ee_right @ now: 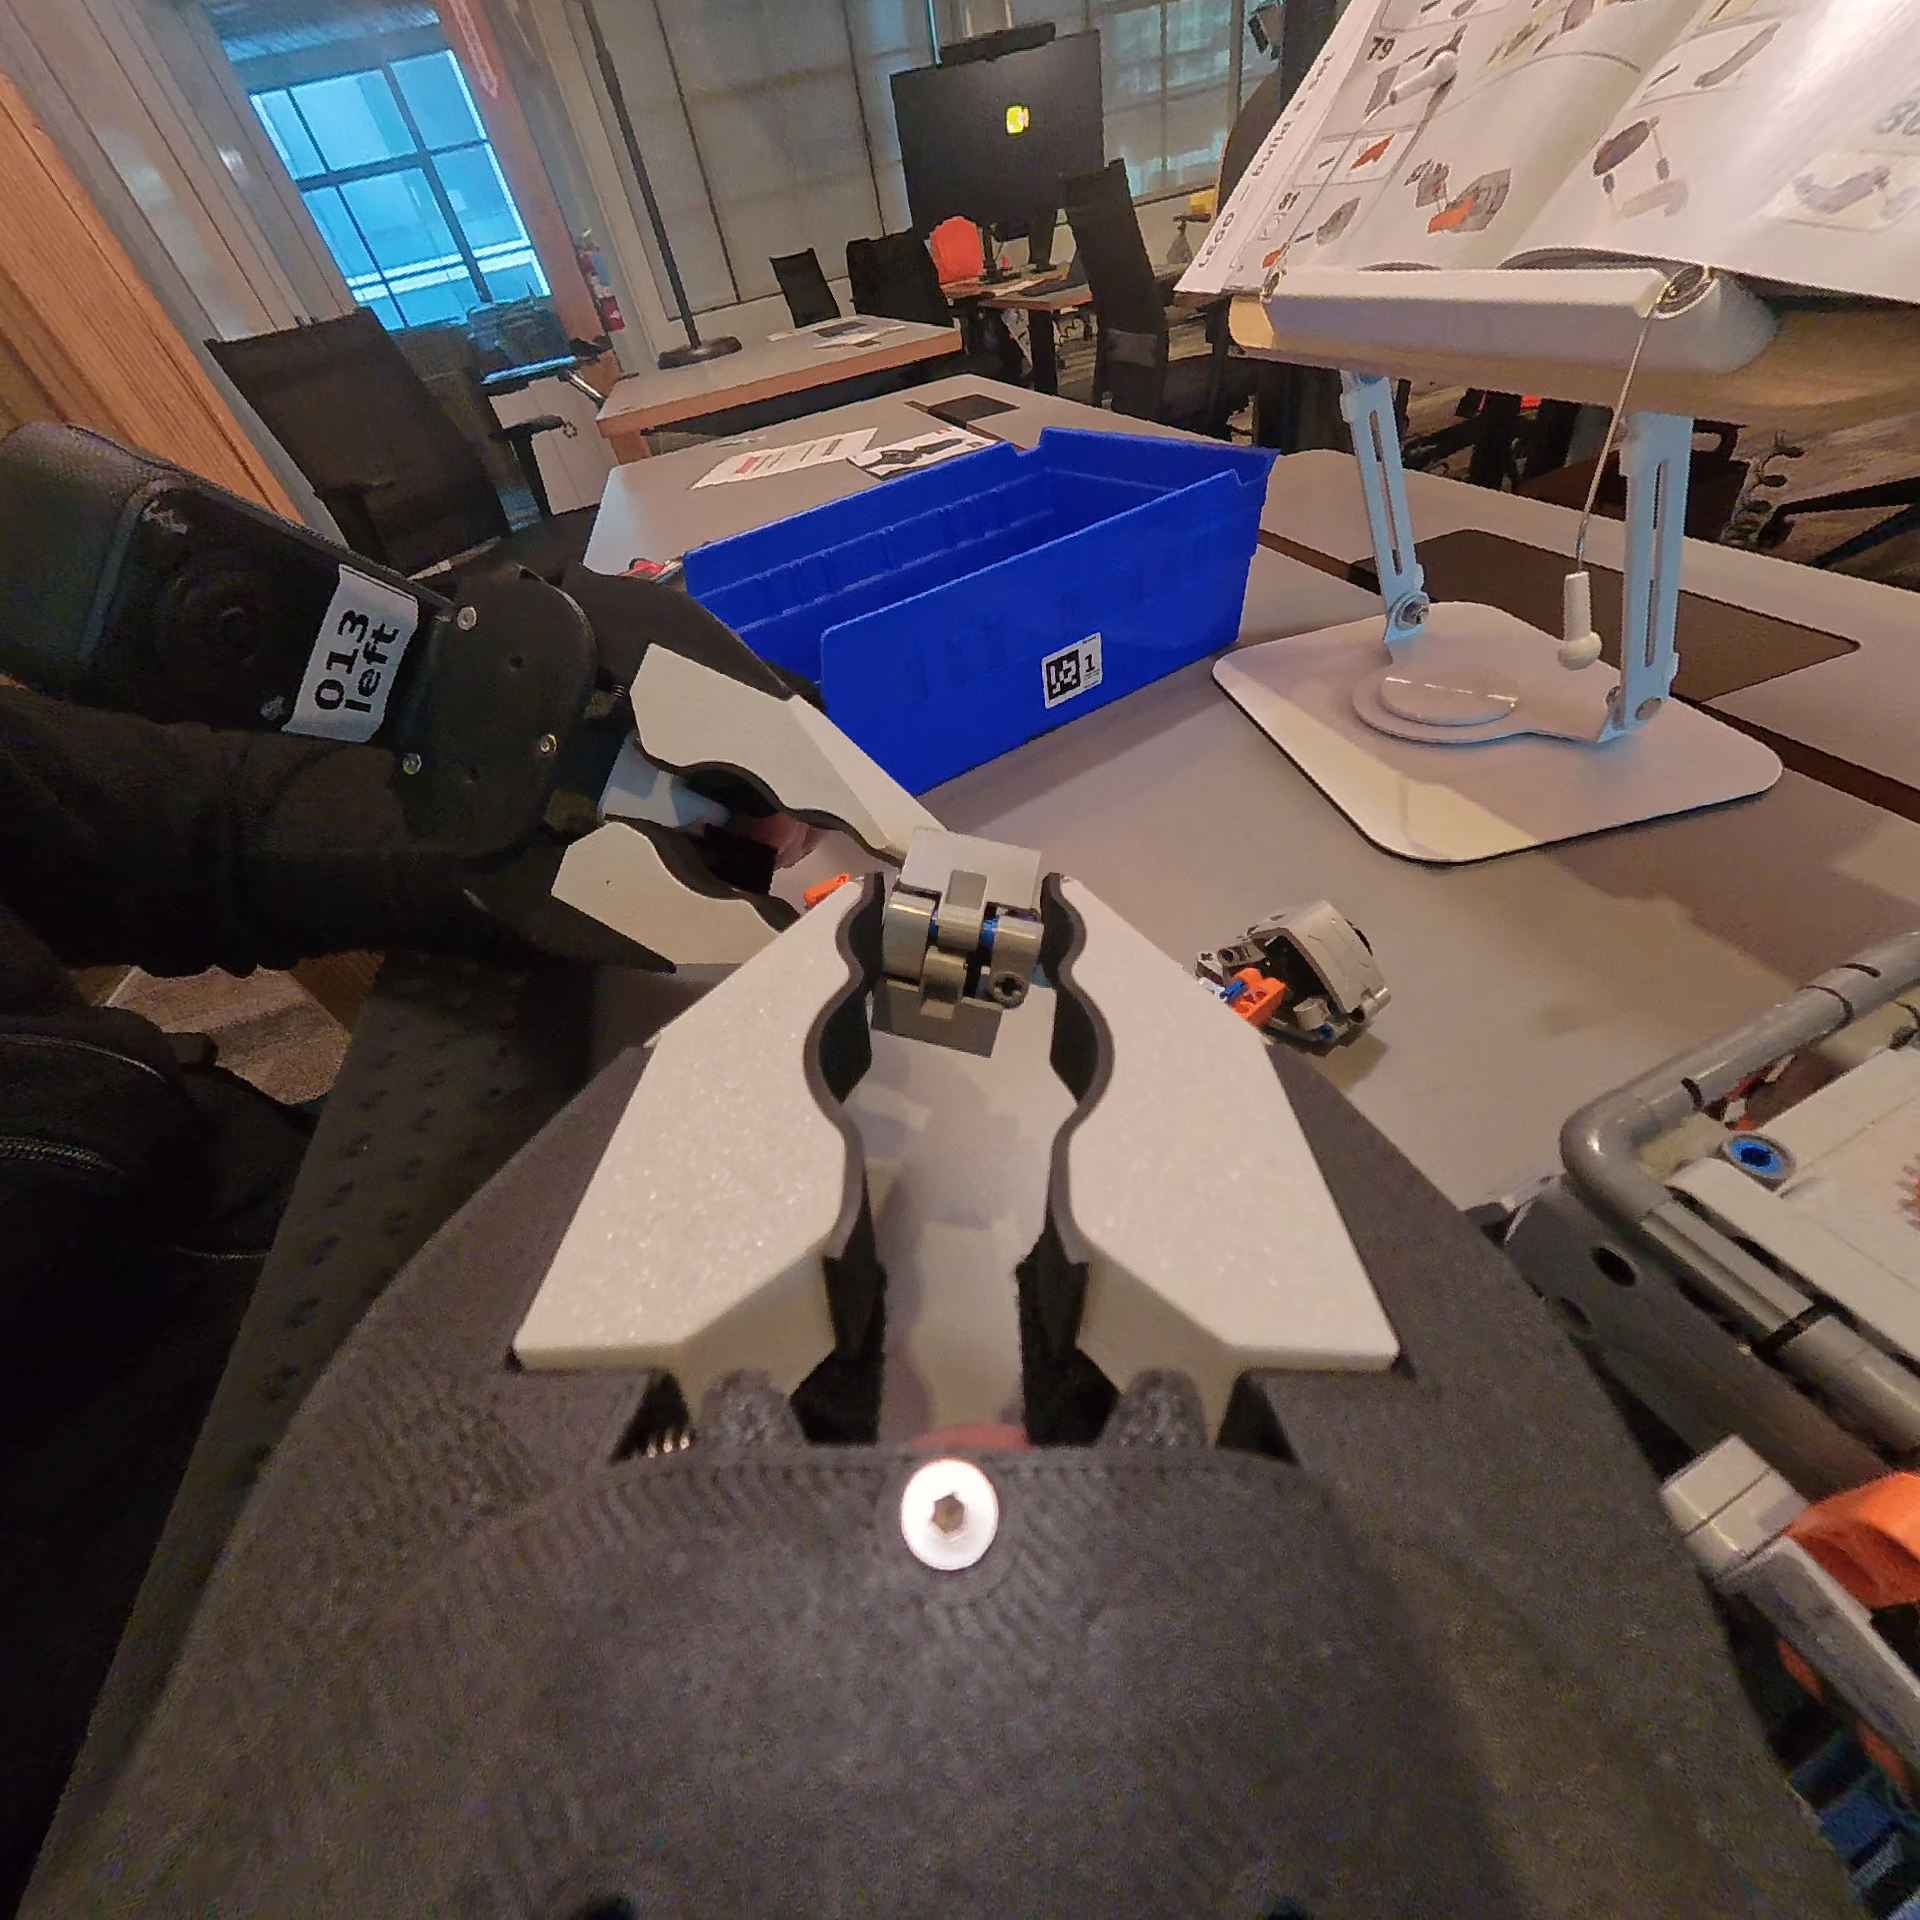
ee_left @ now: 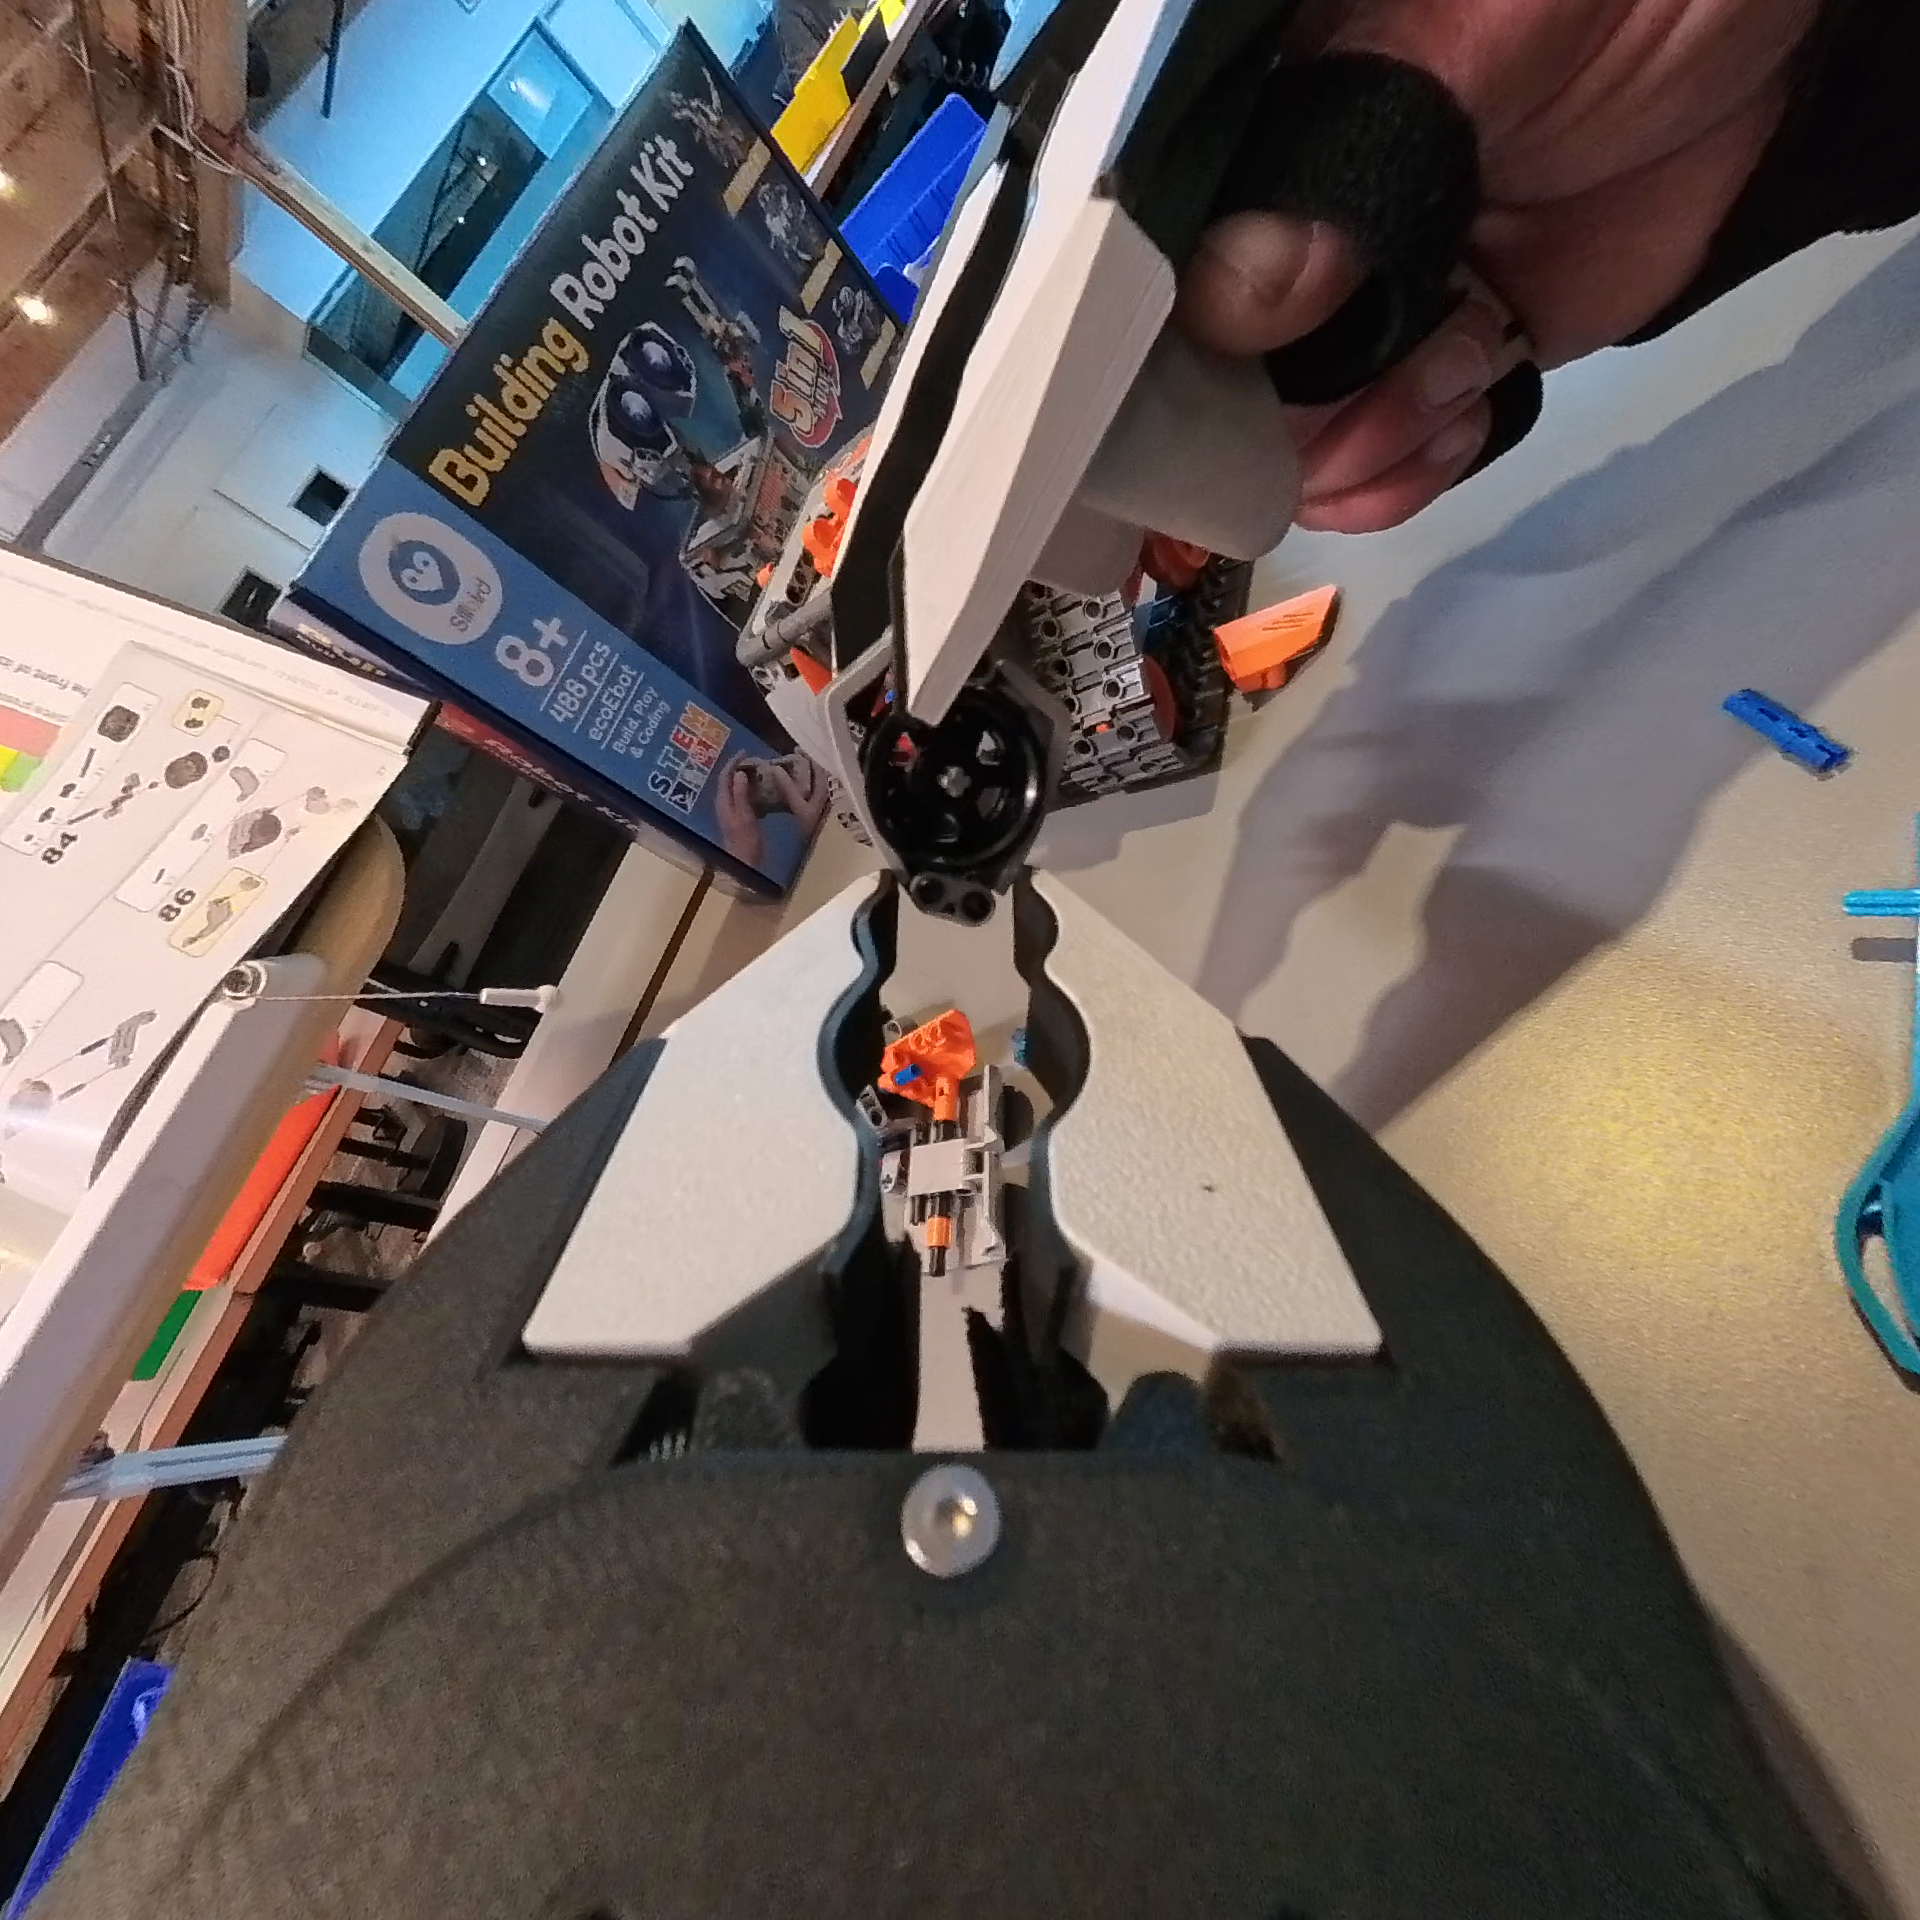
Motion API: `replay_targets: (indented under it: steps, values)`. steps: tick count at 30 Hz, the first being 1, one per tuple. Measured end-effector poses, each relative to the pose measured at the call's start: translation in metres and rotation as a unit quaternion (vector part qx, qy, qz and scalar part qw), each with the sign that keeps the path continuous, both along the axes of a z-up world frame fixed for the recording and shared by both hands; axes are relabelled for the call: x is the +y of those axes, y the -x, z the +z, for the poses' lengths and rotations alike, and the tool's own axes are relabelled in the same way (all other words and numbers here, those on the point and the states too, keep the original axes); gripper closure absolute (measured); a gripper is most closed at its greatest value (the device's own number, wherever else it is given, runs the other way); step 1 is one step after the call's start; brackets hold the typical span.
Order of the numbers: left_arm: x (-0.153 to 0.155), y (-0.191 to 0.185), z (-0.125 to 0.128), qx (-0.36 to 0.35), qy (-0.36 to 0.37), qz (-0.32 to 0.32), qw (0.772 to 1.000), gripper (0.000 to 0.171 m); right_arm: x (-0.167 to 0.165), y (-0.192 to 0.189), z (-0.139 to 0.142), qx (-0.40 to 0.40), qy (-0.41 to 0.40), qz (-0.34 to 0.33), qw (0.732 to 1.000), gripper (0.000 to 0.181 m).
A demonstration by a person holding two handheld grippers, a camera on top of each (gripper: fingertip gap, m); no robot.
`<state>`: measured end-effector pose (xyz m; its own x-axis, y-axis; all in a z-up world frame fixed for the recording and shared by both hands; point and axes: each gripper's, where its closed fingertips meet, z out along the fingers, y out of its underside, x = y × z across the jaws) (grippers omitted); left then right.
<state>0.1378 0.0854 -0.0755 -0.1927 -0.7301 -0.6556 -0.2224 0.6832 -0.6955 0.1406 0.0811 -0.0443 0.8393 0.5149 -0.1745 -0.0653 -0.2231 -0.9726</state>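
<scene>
My left gripper [ee_left: 951, 904] is shut on the black two-hole end of a small grey brick assembly with a black wheel [ee_left: 951, 790]. My right gripper [ee_right: 961, 914] is shut on the same grey assembly [ee_right: 961, 935] from the other side, and blue pins show between its fingers. In the left wrist view the right gripper [ee_left: 925, 707] reaches in from above, held by a gloved hand [ee_left: 1403, 260]. In the right wrist view the left gripper [ee_right: 831, 857] comes in from the left and its upper finger touches the assembly. The piece is held above the grey table [ee_right: 1195, 831].
A blue bin [ee_right: 987, 603] and a book stand [ee_right: 1507, 769] with an open instruction book [ee_right: 1558, 135] stand behind. A small grey and orange sub-assembly [ee_right: 1299, 977] lies on the table. A large grey model [ee_right: 1714, 1195] is at the right. A kit box [ee_left: 582, 520] and a loose blue beam [ee_left: 1782, 727] are also in view. Left and right tips are no more than a few centimetres apart. My left tips are roughly 15 centimeters from the loose blue beam [ee_left: 1782, 727].
</scene>
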Motion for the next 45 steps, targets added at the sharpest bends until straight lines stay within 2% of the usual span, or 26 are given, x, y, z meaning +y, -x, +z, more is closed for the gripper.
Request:
replay_targets:
  steps: [45]
  values:
    - [0.011,0.003,0.014,-0.029,0.017,0.014,0.999,0.160,-0.002,-0.001,-0.004,-0.010,0.017,0.005,1.000,0.153]
